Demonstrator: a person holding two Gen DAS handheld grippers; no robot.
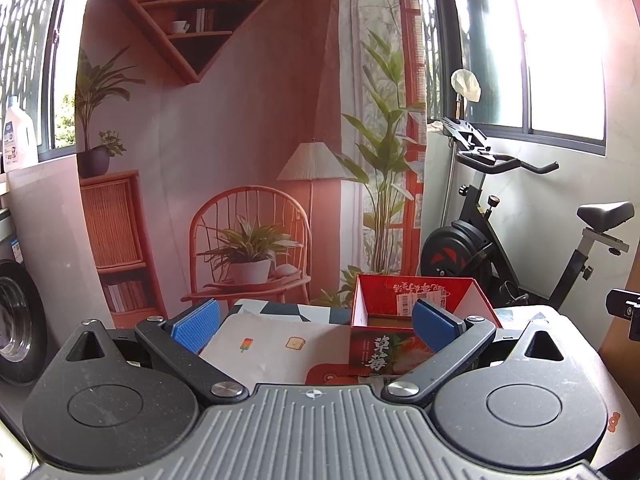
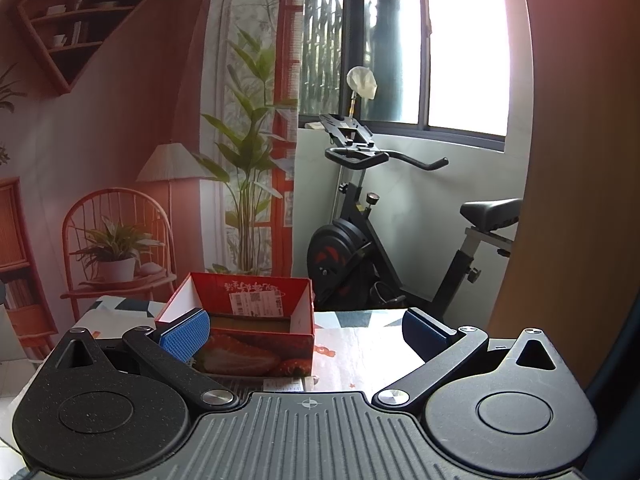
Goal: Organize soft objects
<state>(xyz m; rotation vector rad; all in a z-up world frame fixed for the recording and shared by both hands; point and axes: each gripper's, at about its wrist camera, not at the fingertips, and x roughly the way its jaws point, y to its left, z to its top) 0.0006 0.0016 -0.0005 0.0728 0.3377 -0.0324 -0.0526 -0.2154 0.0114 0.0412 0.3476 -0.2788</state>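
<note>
An open red cardboard box with strawberry print (image 1: 384, 354) stands on the table; it also shows in the right wrist view (image 2: 256, 354). Its inside looks empty as far as I can see. My left gripper (image 1: 314, 326) is open and empty, level with the table, with the box behind its right finger. My right gripper (image 2: 306, 330) is open and empty, with the box behind its left finger. A pale cloth with small printed pictures (image 1: 276, 344) lies flat on the table left of the box. No other soft object is in view.
The table (image 2: 372, 344) has a patterned cover. An exercise bike (image 1: 500, 240) stands behind the table at the right, also in the right wrist view (image 2: 400, 240). A printed backdrop (image 1: 240, 140) hangs behind. A washing machine (image 1: 16, 320) is at far left.
</note>
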